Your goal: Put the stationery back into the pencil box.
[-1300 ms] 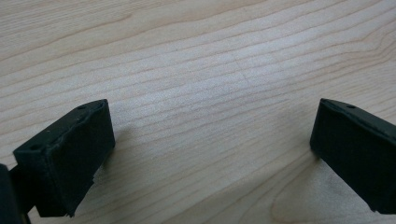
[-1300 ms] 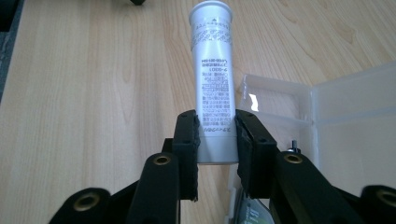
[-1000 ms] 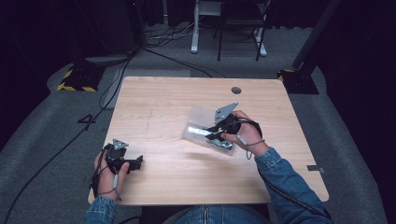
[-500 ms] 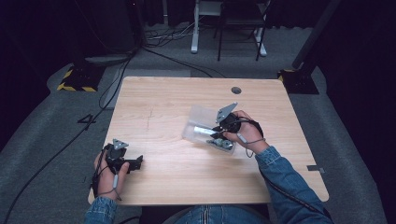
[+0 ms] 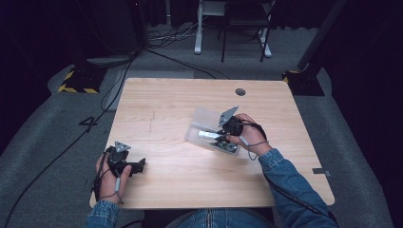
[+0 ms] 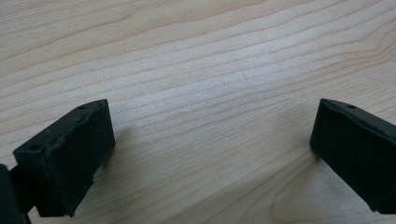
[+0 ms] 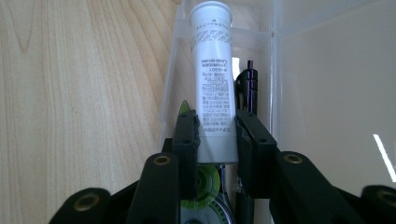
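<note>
1. High view: the wooden tabletop [image 5: 180, 95] carries a clear plastic box [image 5: 205, 119] lying a little right of its middle, its lid open. The right gripper [image 5: 219, 137] reaches into the box from the right-edge side, held in the person's right hand [image 5: 249, 135], with a white tube [image 5: 205, 134] between its jaws. The left gripper [image 5: 138, 166] rests near the tabletop's front left corner in the left hand [image 5: 110, 171], well apart from the box; how far its jaws are parted cannot be told from here.

2. Left gripper view: the left gripper [image 6: 210, 154] has its two black jaws spread wide, with only bare wood grain of the tabletop [image 6: 196, 70] between them. Both jaw tips sit close to the surface.

3. Right gripper view: the right gripper [image 7: 217, 135] has its jaws closed narrowly around the lower part of the white tube [image 7: 213, 79], which bears small printed text and points away along the clear plastic box [image 7: 327, 93]. A dark pen [image 7: 247, 86] lies just beside the tube inside the box. A green roll of tape [image 7: 205, 184] shows beneath the jaws. The tabletop [image 7: 79, 93] lies to the left of the box wall.
</note>
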`<state>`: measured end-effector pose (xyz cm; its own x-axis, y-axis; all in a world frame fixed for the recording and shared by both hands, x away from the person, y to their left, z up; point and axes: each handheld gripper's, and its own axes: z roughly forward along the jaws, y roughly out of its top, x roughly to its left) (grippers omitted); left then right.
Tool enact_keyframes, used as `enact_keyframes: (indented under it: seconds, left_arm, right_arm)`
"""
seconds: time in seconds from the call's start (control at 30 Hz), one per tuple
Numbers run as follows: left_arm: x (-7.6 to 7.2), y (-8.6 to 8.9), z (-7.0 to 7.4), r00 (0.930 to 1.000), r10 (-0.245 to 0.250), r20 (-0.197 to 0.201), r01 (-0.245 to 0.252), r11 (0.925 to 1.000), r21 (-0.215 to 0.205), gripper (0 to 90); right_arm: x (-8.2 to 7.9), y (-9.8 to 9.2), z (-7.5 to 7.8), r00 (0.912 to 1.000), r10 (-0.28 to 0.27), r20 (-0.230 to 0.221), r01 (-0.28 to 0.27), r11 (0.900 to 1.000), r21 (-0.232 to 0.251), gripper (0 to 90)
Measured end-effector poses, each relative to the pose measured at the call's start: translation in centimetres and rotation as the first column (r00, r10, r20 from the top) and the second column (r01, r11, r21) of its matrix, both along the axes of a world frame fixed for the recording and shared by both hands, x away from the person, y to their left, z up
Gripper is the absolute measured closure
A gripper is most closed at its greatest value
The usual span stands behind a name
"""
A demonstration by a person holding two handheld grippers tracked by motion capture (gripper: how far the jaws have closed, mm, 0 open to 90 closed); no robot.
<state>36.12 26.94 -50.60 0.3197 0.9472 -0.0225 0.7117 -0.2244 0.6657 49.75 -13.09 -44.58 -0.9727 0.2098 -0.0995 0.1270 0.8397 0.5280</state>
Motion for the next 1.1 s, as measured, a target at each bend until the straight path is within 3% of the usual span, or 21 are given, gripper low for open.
enact_keyframes:
  seconds: [0.5,0.93,1.1]
  left_arm:
    - [0.0,0.0,0.0,1.0,-0.001,0.0,0.001,1.0,0.001,0.1]
    - [0.0,0.0,0.0,1.0,-0.001,0.0,0.001,1.0,0.0,0.1]
    - [0.0,0.0,0.0,1.0,0.0,0.0,0.0,1.0,-0.001,0.1]
  right_arm:
    - [0.3,0.5,-0.9,0.9992,0.013,-0.037,-0.013,1.0,-0.015,71.8]
    - [0.8,0.4,-1.4,0.9995,-0.007,-0.031,0.008,1.0,0.025,71.0]
    - [0.9,0.2,-1.4,0.9994,-0.017,-0.03,0.019,0.998,0.054,66.9]
